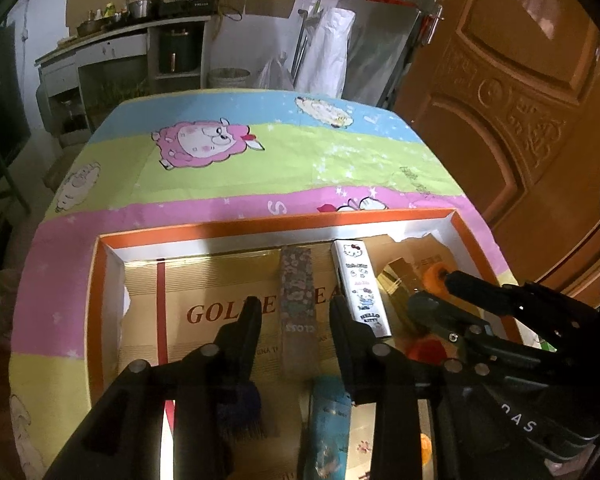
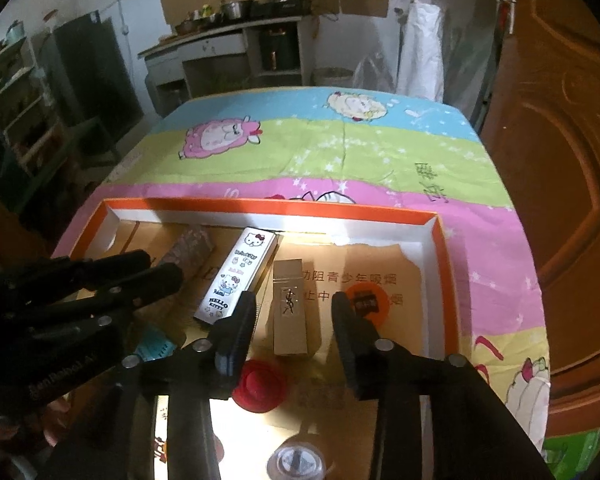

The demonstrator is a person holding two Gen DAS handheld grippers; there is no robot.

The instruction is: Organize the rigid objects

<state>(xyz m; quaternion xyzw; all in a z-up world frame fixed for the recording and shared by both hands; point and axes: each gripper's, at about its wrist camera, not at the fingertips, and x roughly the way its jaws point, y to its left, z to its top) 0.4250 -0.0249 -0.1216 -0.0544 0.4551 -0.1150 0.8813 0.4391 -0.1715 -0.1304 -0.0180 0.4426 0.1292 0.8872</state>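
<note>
With both my left gripper [image 1: 294, 312] and right gripper [image 2: 294, 308] spread wide and empty over the orange-rimmed shallow cardboard tray [image 2: 440, 248], I could knock the white Hello Kitty box [image 2: 238, 280] while closing on the neighbouring gold rectangular case [image 2: 289, 308] mid-tray.

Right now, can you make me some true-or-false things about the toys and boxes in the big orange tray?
1. The Hello Kitty box lies inside the orange tray. True.
2. The right claw is squeezing the gold box. False: it is open and empty.
3. The gold box lies right of the Hello Kitty box. True.
4. The left claw holds the flowery box. False: it is open.
5. The tablecloth is plain white. False: colourful, with cartoon sheep.
</note>
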